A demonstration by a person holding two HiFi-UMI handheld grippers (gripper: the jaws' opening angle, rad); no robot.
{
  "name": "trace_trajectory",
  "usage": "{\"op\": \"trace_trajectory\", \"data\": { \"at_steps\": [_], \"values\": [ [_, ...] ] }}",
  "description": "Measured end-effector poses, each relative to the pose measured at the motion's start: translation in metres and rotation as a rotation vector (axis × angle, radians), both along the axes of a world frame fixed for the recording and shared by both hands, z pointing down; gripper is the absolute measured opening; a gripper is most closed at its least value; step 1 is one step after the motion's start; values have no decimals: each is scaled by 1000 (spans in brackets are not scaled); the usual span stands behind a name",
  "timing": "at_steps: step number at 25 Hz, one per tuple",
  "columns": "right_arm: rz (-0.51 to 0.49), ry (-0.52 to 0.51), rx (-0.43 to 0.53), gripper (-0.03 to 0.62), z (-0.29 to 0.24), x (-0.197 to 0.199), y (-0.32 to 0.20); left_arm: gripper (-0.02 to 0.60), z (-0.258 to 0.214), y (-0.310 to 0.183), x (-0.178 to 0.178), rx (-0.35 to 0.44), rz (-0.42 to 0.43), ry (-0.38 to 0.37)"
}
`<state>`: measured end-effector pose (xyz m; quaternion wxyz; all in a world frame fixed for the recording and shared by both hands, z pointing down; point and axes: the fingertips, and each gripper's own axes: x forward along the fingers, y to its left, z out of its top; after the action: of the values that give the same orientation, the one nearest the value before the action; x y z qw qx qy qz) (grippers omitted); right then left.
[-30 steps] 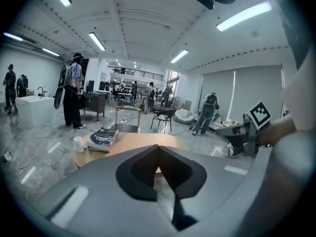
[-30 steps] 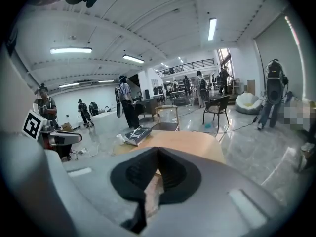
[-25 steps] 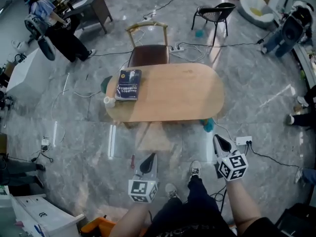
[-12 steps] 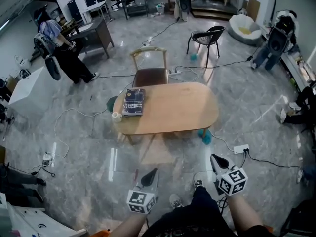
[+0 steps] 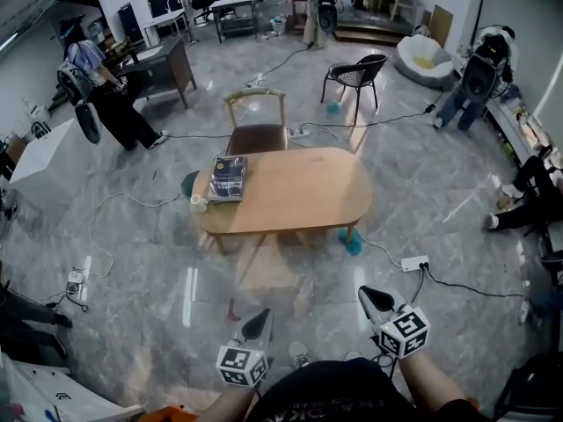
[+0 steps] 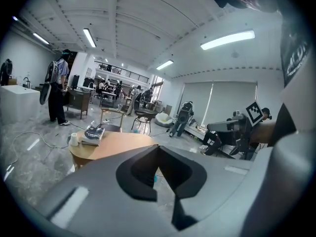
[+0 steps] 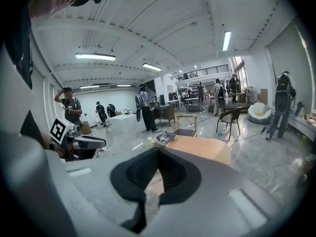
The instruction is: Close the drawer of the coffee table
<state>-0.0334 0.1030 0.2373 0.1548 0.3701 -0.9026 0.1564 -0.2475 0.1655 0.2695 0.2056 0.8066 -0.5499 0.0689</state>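
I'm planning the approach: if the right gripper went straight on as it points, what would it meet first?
Most likely the coffee table, which sits just beyond the tips of the shut right gripper. The gripper seems to tilt down, though, so the floor short of the table may come first.

One bench [image 5: 290, 192] carries one book [image 5: 228, 178] and one cup [image 5: 199, 203]. Two chairs stand beyond it, one wooden chair [image 5: 258, 126] and one black chair [image 5: 354, 76]. Near are two tools, the left tongs [image 5: 258, 323] and the right tongs [image 5: 372, 298].
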Motion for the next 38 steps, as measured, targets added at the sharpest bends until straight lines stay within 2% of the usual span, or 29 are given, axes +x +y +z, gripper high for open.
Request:
{"op": "trace_trajectory", "data": {
  "at_steps": [5,14,20,25,33,38],
  "values": [
    [-51,-32,-4,2,-11,24,32,5,-15,16,49,11,11,17],
    [-139,-79,-18,2,-25,91,78,5,-49,44,171,28,78,53],
    [-179,-81,-25,2,-20,136,102,5,-48,76,236,3,132,72],
    [-211,-99,-61,2,-13,157,122,5,-38,94,268,-20,150,79],
    [-318,-93,-95,2,4,171,147,5,-27,104,306,-47,142,117],
    [-343,-104,-104,2,4,174,152,3,-34,102,324,-32,175,100]
  ]
}}
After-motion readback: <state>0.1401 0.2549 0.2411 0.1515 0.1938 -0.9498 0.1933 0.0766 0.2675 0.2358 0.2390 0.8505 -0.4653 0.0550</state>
